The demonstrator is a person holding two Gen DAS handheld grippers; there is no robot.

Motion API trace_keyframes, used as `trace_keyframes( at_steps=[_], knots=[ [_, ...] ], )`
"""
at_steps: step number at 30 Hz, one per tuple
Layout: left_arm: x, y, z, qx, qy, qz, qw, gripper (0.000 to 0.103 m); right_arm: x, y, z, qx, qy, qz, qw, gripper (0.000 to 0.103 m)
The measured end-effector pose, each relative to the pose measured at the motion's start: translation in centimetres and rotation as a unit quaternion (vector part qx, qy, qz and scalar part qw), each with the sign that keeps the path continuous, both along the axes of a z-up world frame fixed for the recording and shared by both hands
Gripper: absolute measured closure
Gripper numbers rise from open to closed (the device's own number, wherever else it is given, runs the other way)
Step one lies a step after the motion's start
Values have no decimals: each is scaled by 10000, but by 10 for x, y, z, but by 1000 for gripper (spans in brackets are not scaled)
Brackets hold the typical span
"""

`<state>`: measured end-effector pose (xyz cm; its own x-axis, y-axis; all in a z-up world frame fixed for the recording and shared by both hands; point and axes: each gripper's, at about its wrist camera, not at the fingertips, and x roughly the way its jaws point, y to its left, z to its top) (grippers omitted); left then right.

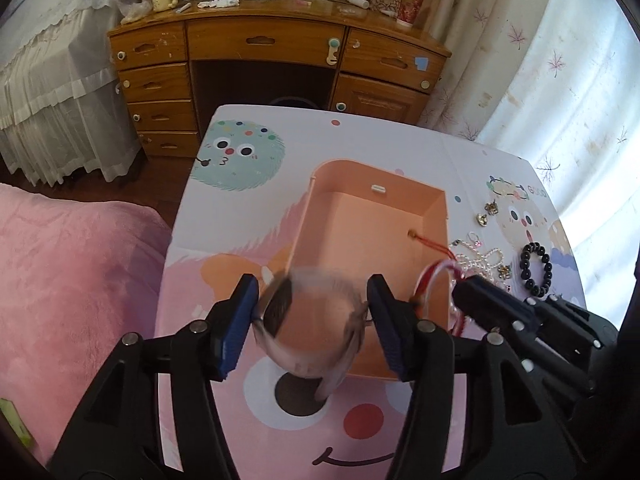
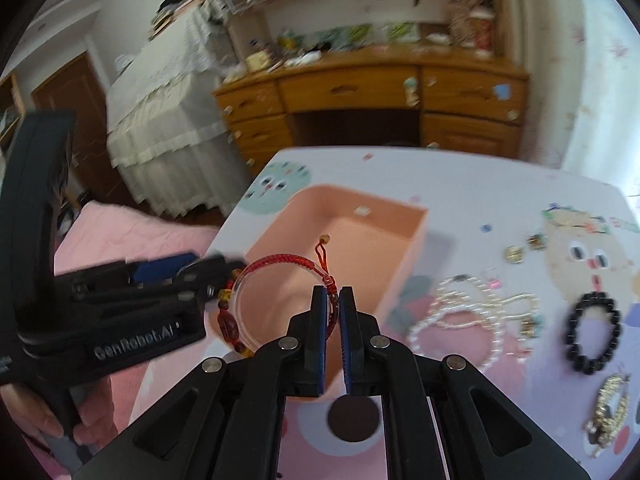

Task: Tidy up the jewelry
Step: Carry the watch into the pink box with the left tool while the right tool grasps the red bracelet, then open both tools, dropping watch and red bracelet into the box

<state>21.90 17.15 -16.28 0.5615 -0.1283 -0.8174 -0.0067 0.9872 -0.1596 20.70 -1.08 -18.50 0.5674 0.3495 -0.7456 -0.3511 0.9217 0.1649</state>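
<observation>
Left gripper (image 1: pixel 312 312): jaws set fairly wide, clamped on either side of a blurred, ring-shaped watch (image 1: pixel 310 328); the piece is held above the near edge of the orange box (image 1: pixel 438 216), over the patterned surface (image 1: pixel 240 220).

Right gripper (image 2: pixel 331 300): jaws narrow, pinched on the rim of a clear bangle (image 2: pixel 256 284) wound with red braided cord (image 2: pixel 286 260); amber and red beads (image 2: pixel 227 318) are strung along its lower left side; the bangle is held over the near left part of the box (image 2: pixel 416 232), and the left gripper's fingertips (image 2: pixel 224 266) are seen just beside its left rim; contact cannot be told.

In the left wrist view the right gripper (image 1: pixel 464 286) is seen at the box's right wall, the red cord (image 1: pixel 438 248) trailing toward the box interior.

On the surface to the right of the box, well apart from both grippers: pearl strands (image 2: pixel 472 312) in a loose heap; a black bead bracelet (image 2: pixel 594 334); a gold-coloured piece (image 2: pixel 610 412) near the edge; small rings and charms (image 2: pixel 516 254) further back.

Box interior: apart from the cord's end, no jewelry is visible on the exposed floor.

Beyond the surface a wooden desk (image 1: pixel 276 44) with drawers is noted; a pink bed cover (image 1: pixel 72 272) lies to the left.
</observation>
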Motion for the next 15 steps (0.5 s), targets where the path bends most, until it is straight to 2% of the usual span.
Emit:
trace_keyframes(
  at_steps=[5,8,10,12,15],
  knots=[
    [-3,9,5,-97,-89,31,9999,43,4,-9,-9,116,113,-152,9998,94],
    [-6,12,7,-100,-119,101,9998,43,4,-20,-10,134,133,-238,9995,92],
    [-7,13,9,-104,-149,127,9998,43,-1,-31,-8,171,144,-287,9993,87],
    [-9,12,11,-139,-169,118,9997,43,-6,-42,-4,241,102,-337,9991,70],
    [-12,5,15,-233,-208,39,9995,43,-17,-57,0,217,65,-485,9986,65]
  ],
)
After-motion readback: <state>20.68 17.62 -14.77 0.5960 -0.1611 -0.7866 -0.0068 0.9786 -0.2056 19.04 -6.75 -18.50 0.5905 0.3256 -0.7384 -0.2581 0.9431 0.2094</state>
